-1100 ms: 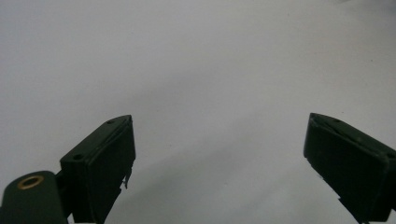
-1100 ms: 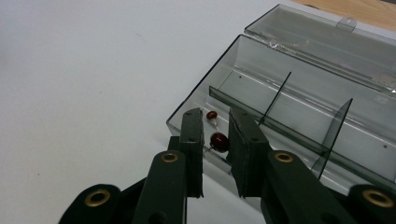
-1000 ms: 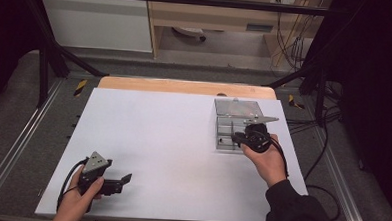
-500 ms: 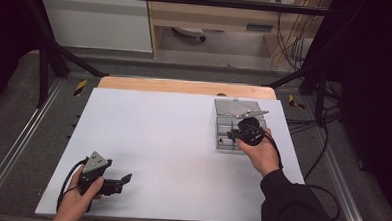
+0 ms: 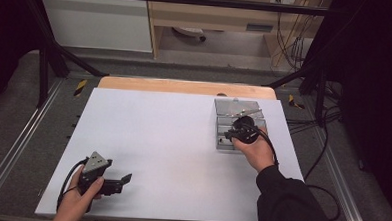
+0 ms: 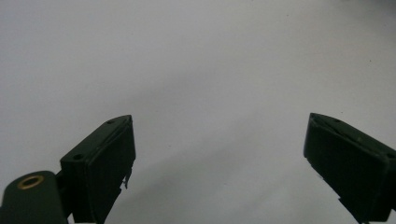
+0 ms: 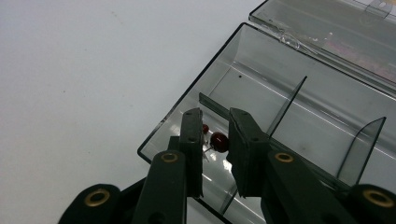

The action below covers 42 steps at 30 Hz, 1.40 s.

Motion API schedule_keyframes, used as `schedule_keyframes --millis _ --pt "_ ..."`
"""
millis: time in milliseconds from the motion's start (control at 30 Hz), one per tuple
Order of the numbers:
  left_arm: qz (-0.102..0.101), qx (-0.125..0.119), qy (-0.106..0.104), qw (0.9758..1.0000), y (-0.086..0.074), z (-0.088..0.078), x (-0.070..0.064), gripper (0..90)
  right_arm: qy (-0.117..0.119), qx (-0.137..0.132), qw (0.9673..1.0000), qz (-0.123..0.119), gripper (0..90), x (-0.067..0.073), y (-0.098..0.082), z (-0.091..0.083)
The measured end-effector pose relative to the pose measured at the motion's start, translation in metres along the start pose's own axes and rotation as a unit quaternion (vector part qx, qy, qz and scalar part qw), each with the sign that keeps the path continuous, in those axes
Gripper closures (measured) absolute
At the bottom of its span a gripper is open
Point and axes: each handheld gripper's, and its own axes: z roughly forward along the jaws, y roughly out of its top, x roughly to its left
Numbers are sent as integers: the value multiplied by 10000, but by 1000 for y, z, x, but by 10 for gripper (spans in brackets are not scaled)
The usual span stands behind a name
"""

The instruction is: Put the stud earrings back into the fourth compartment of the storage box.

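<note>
right claw (image 7: 215,140) first: jaws nearly closed, only a narrow gap between the pads, hanging over the near corner compartment of the clear box (image 7: 261,88). a dark red bead-like thing (image 7: 219,141) with a thin metal pin shows in that gap, low in the compartment. can't tell whether the pads pinch it or it just lies on the floor below them; looks more like it lies there. in the high view the right claw (image 5: 239,134) sits over the box (image 5: 224,107) at the far right of the table (image 5: 173,134).

left claw (image 6: 219,154): jaws wide apart, nothing between them, bare white table (image 6: 196,56) below. in the high view it rests at the near left corner (image 5: 112,183), well apart from the box.

risks, biggest thing down:
- table: little risk, but the box sits near the right edge, so a hard shove could slide it that way.
- box: it's light and nothing steadies it. if a jaw catches a wall or a divider (image 7: 285,107), the box could tip or skid. the open lid (image 7: 336,28) lies back behind, and a snag there could flip it.
- claw: compartment is tight, jaws barely fit beside the divider, so one tip could land on the wall rim instead of going in.
- bead: small and round, likely to roll or squirt out sideways if pads close off-centre. a second small red piece (image 7: 205,128) lies just beside it and could be grabbed or knocked instead. thin pin might bend.
</note>
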Motion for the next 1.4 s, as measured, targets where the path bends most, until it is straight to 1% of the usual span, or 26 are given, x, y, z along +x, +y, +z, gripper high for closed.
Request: schedule_keyframes --millis 333,433,667,800,900,1000,1100,1167,1233,1333,1400 --pt "14 7 -11 10000 0 0 0 95 -11 91 10000 8 755 0 0 6" --pt "20 13 -15 10000 0 0 0 96 -11 29 10000 53 706 0 1 6" --pt "23 14 -8 10000 0 0 -1 95 -14 -55 10000 52 656 2 1 2" --pt "26 16 -9 10000 0 0 -1 95 -5 -139 9999 2 630 4 2 0" --pt "22 13 -5 10000 0 0 -1 95 -46 -257 9997 8 579 6 3 -2" --pt "17 9 -2 10000 0 0 0 95 -70 -312 9995 29 531 6 3 -3" --pt "16 8 1 10000 0 0 0 95 -147 -342 9992 109 483 6 2 -4" --pt "21 9 1 10000 0 0 0 95 -188 -374 9990 141 435 6 0 -5" --pt "32 14 1 10000 0 0 -1 95 -187 -412 9988 198 377 7 -1 -5" --pt "37 15 -2 10000 0 1 -1 95 -168 -491 9979 376 312 8 -2 -6" --pt "38 13 -3 10000 0 1 -1 95 -136 -562 9973 445 260 10 -3 -7"
